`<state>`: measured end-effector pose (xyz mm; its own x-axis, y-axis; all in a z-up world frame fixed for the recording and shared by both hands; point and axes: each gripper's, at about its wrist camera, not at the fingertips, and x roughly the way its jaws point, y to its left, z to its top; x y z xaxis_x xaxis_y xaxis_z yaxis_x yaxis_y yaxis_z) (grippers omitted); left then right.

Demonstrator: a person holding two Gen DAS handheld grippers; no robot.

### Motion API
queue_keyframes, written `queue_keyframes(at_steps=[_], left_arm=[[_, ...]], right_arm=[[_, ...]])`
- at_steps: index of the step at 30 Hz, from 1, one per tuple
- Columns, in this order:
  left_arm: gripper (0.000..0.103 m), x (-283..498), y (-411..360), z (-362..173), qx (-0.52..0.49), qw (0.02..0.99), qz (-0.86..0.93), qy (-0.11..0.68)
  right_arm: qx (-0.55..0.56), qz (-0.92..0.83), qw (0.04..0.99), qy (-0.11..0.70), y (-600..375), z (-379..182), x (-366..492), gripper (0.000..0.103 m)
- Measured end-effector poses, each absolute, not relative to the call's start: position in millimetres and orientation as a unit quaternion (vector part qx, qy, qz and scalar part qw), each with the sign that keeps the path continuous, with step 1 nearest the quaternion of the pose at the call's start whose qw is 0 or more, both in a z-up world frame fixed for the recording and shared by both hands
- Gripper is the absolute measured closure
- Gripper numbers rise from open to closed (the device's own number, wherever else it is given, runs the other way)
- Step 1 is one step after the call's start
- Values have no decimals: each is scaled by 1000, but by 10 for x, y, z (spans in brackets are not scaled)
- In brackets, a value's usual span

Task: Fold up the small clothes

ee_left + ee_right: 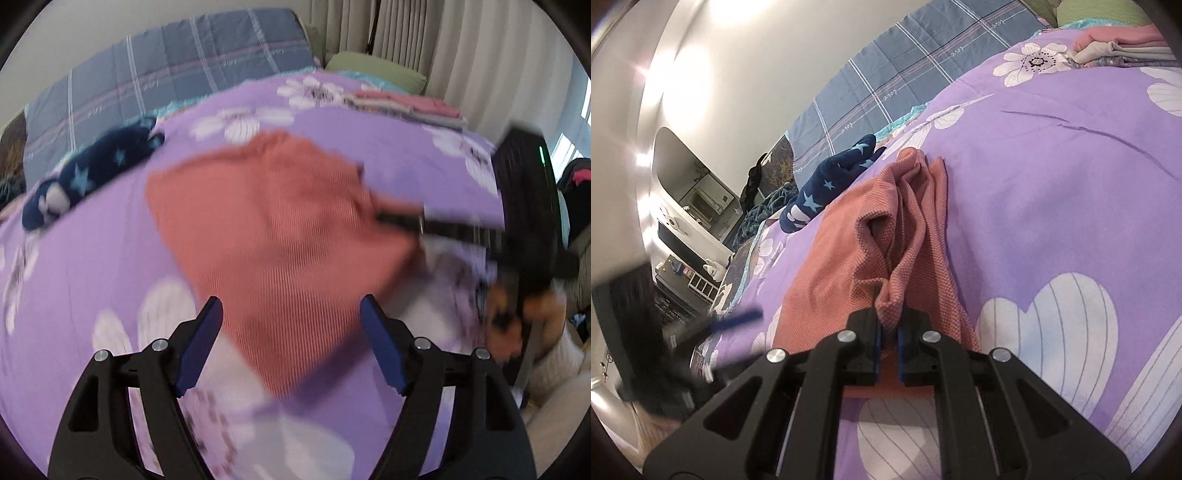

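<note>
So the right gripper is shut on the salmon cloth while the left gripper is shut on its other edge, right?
Not quite. The right gripper is shut on the salmon cloth, but the left gripper is open: the left wrist view shows its blue pads spread wide over the cloth, gripping nothing.

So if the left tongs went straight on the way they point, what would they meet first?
Most likely the pink cloth: the left tongs stand open and empty with it lying between and just ahead of the fingers on the purple cover. The view is blurred, so the gap above it is unclear.
</note>
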<state>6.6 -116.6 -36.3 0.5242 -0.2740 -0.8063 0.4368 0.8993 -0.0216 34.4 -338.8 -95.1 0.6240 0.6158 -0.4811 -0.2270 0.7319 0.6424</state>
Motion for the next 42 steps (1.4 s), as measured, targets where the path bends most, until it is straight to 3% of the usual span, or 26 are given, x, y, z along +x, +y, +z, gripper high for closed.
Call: queue_keyframes(at_steps=[8,10,11,13,22,24,26,39,42], left_arm=[[26,3,-1082,-690,129,874,-140,447],[26,52,-1046,-689,112,878,-141,443],[26,76,-1032,-684,107,879,-141,442],[26,124,-1003,-700,101,881,-134,442],[26,132,-944,-765,84,883,-125,444],[26,122,-927,-776,85,884,-123,443],[26,125,-912,-797,83,883,-121,446],[26,109,-916,-823,85,884,-119,445],[26,111,-912,-835,84,883,-117,447]], right_arm=[[284,244,855,360,-3401,-846,371,95],[277,236,858,363,-3406,-838,346,86],[268,232,860,368,-3402,-833,335,69],[244,227,866,373,-3385,-825,304,53],[147,205,889,381,-3189,-820,248,53],[121,200,897,375,-3194,-787,229,56],[119,204,893,383,-3209,-794,243,69],[46,224,906,355,-3082,-675,99,72],[39,214,897,384,-3049,-792,242,80]])
